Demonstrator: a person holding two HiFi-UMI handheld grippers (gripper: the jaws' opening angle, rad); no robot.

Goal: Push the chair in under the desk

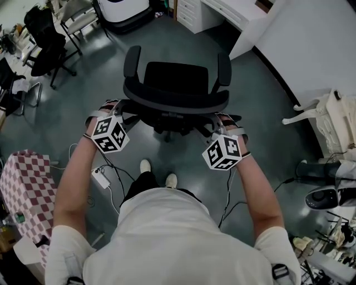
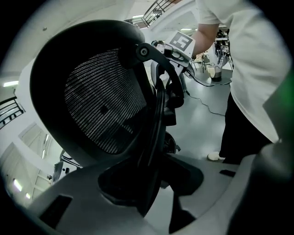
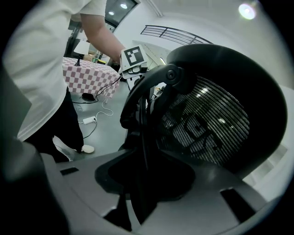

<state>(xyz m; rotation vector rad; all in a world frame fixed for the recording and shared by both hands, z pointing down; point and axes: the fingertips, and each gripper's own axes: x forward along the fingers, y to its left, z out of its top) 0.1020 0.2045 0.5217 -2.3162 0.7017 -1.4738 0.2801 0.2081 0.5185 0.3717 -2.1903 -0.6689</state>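
**deskjockey:** Where's the chair [image 1: 175,78] sitting right now?

**rollerfan:** It's out in the middle of the grey floor [image 1: 261,100]. The backrest [image 1: 177,102] is toward the person and the seat faces the white desk [image 1: 236,12] up in the far corner. It's well apart from the desk with bare floor between them, so nothing's tucked in yet.

**deskjockey:** And the claws?

**rollerfan:** There's one on each side of the backrest, the left claw [image 1: 114,108] at its left rim and the right claw [image 1: 222,119] at its right rim. In both gripper views the jaws stand apart. The thin edge of the rim sits in the gap with a dark sliver beside it. So they're straddling it, not pinching.

**deskjockey:** How's it gonna handle?

**rollerfan:** My guess is it's heavy-ish, but it doesn't need lifting. It looks like a rolling base [image 1: 167,129] on a smooth floor, so it should glide. The rim is stiff plastic and the mesh [image 2: 101,101] is soft, so take hold of the rim. I'd push both sides evenly or the seat may swivel off line. The backrest might also tip forward before the base moves. Watch the armrests [image 1: 223,68] at the desk edge too.

**deskjockey:** Anything in the way?

**rollerfan:** Not that I can see. The cables [image 1: 119,178] and a white power block [image 1: 100,177] lie back by the person's feet. A checked cloth [image 1: 25,183] is off at the left.
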